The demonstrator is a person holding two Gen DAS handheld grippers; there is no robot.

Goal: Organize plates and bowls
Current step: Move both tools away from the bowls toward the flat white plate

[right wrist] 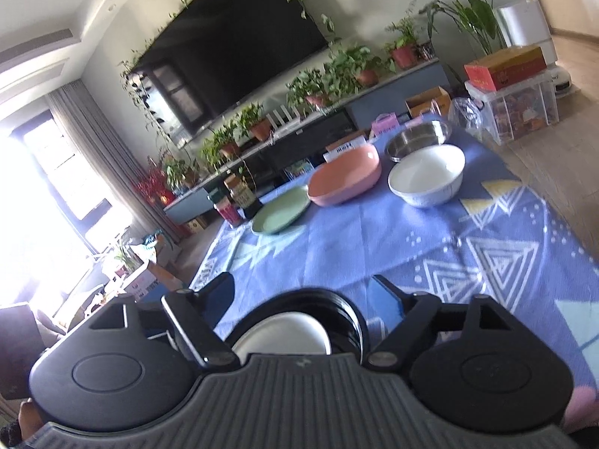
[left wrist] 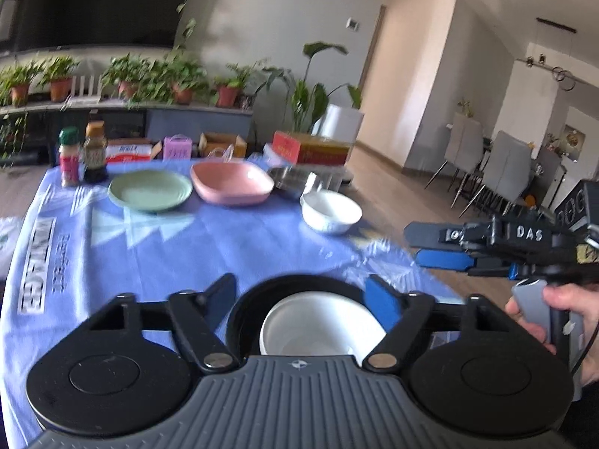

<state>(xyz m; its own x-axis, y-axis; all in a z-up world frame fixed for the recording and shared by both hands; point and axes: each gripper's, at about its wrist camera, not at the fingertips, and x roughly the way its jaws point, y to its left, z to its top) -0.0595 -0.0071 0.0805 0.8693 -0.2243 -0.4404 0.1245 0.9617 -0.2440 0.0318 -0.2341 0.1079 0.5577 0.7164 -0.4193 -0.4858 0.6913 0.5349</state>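
Your left tool (left wrist: 301,293) stands released, its jaws spread wide with nothing pressed between them; just below it a white bowl (left wrist: 322,329) sits inside a black bowl (left wrist: 299,288) at the near edge of the tabletop (left wrist: 224,239), which is covered in a blue patterned cloth. Your right tool (right wrist: 303,293) is likewise released, jaws wide apart, above the same nested pair, where the white bowl (right wrist: 284,331) shows inside the ribbed black bowl (right wrist: 348,318). Farther back on the cloth lie a green plate (left wrist: 149,190), empty, touching or nearly touching a pink dish (left wrist: 232,181), also empty. Beside those stand a steel bowl (left wrist: 290,179) and a second white bowl (left wrist: 331,211), both empty as far as you can see. Two seasoning bottles (left wrist: 80,157) stand at the far left corner; their labels are too blurred to read. From the left camera your right hand (left wrist: 561,318) grips the other tool's handle, and white letters reading "DAS" (left wrist: 529,232) show on its body. Large printed lettering runs along the cloth's left edge, unreadable here.
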